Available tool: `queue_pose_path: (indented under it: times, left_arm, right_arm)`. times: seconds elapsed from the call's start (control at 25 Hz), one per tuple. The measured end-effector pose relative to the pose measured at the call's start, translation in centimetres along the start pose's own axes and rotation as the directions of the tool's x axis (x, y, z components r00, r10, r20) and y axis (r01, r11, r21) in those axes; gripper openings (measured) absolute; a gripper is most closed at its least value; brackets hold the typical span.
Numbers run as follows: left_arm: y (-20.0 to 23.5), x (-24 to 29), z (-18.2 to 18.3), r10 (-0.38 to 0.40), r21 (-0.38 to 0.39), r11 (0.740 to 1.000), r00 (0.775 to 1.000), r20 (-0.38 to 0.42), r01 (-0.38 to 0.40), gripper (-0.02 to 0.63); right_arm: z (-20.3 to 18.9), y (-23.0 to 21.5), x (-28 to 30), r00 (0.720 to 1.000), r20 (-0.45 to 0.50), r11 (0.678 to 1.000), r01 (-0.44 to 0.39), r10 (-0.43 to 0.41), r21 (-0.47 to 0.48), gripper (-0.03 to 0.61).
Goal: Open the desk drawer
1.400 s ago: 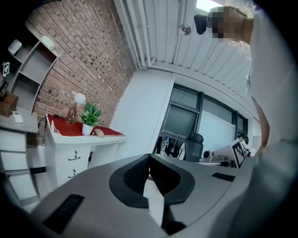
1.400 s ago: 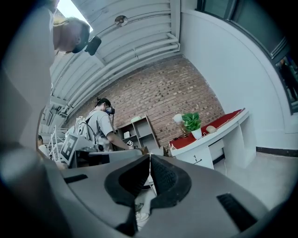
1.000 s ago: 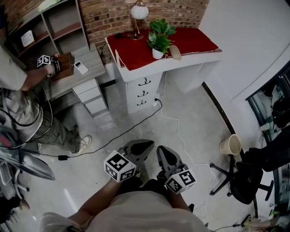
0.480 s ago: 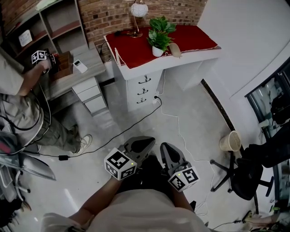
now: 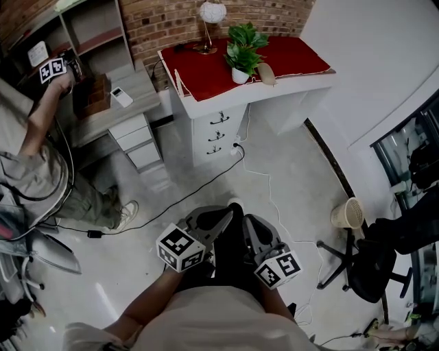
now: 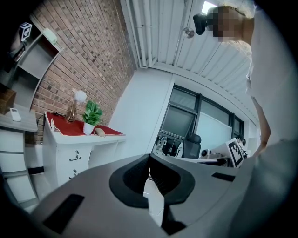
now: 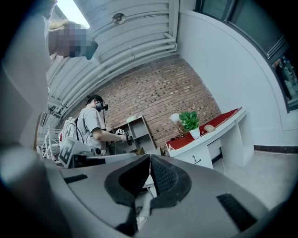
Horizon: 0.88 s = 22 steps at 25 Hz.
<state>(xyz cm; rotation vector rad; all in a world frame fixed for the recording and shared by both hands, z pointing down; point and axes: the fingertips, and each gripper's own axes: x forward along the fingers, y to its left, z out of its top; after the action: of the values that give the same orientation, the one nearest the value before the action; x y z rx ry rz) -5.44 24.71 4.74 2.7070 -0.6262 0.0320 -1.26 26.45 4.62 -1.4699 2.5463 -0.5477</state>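
Observation:
A white desk with a red cloth top stands against the brick wall, well ahead of me across the floor. Its three stacked drawers with dark handles are all closed. The desk also shows at the left in the left gripper view, with its drawers, and at the right in the right gripper view, as the white desk. My left gripper and right gripper hang side by side close to my body, far from the desk. Both are shut with nothing between the jaws.
A potted plant, a lamp and a small tan object sit on the desk. Another person with grippers works at a grey desk and shelf at left. Cables cross the floor. An office chair and a bin stand at right.
My grippers have hardly shifted. The person at left has raised a marked gripper from the grey desk up toward the shelf.

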Motion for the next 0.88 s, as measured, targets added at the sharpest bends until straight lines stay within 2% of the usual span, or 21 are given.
queue_pose_path:
  times: [0.4, 0.88]
  left_arm:
    - [2.5, 2.3, 0.0, 0.024, -0.015, 1.0, 1.0, -0.011, -0.024, 0.011]
    - [8.6, 8.0, 2.1, 0.092, -0.031, 0.995, 0.996, -0.019, -0.093, 0.011]
  right_arm:
    - [0.0, -2.8, 1.8, 1.0, -0.015, 1.0, 0.003, -0.002, 0.023, 0.017]
    - [2.5, -9.0, 7.6, 0.999, -0.037, 0.999, -0.015, 0.017, 0.048, 0.017]
